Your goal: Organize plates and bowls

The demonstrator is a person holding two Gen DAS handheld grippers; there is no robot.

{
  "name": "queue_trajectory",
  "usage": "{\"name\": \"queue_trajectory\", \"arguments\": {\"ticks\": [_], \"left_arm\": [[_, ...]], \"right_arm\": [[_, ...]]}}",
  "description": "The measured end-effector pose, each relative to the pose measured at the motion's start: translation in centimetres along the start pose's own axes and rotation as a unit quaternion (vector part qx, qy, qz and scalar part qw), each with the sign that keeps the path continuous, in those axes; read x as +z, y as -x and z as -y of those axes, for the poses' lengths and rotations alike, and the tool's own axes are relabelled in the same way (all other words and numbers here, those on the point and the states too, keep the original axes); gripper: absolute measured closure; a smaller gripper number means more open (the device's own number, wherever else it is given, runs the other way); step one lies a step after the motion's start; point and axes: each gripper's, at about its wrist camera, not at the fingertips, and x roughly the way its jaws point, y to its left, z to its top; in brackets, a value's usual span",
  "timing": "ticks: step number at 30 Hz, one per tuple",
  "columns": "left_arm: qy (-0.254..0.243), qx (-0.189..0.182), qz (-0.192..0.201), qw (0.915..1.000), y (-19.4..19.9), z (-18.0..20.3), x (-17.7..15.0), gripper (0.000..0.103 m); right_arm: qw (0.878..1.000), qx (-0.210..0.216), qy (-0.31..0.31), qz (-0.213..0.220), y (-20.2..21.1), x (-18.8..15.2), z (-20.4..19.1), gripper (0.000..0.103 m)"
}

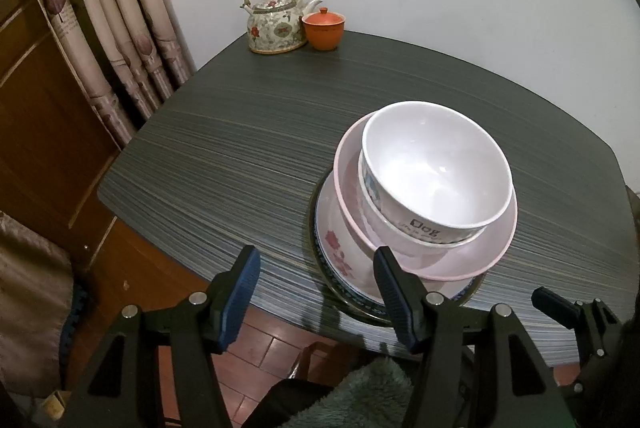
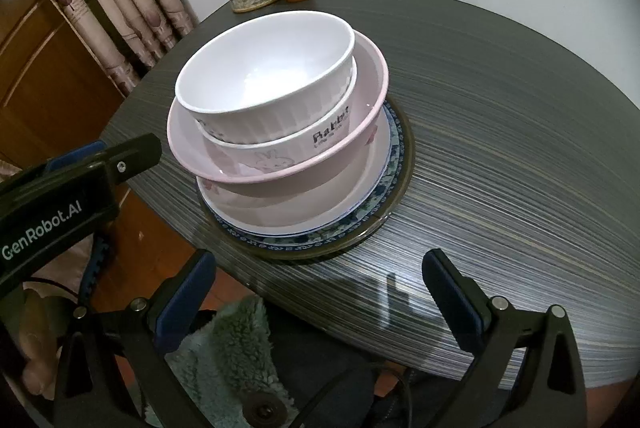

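Stacking looks finished to me: two white bowls [image 2: 266, 75] nest in a pink bowl [image 2: 280, 163] atop the plates [image 2: 320, 224] on the counter [image 2: 500, 147], just ahead of my left gripper [image 1: 316, 292] and right gripper [image 2: 316, 304], both spread apart, empty.

glossy white bowl [image 2: 266, 67] looks like melamine, ribbed outside; smooth pink plate [image 2: 360, 115] same sheen; table [image 1: 248, 131] matt dark streaked laminate; glazed floral teapot [image 1: 276, 23]; matt orange clay cup [image 1: 323, 31]; gripper pads [image 1: 240, 296] ribbed blue rubber, black plastic frame; fuzzy green cloth [image 2: 236, 348]
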Motion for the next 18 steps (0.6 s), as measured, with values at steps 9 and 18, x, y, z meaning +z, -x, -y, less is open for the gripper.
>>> {"name": "queue_trajectory", "arguments": {"ticks": [9, 18], "left_arm": [[-0.002, -0.001, -0.003, 1.0000, 0.02, 0.14, -0.25, 0.043], [-0.002, -0.002, -0.001, 1.0000, 0.01, -0.07, -0.18, 0.043]], "right_arm": [[1.000, 0.000, -0.001, 0.001, -0.08, 0.21, -0.04, 0.001], [1.000, 0.000, -0.001, -0.001, -0.05, 0.27, -0.05, 0.001]]}}
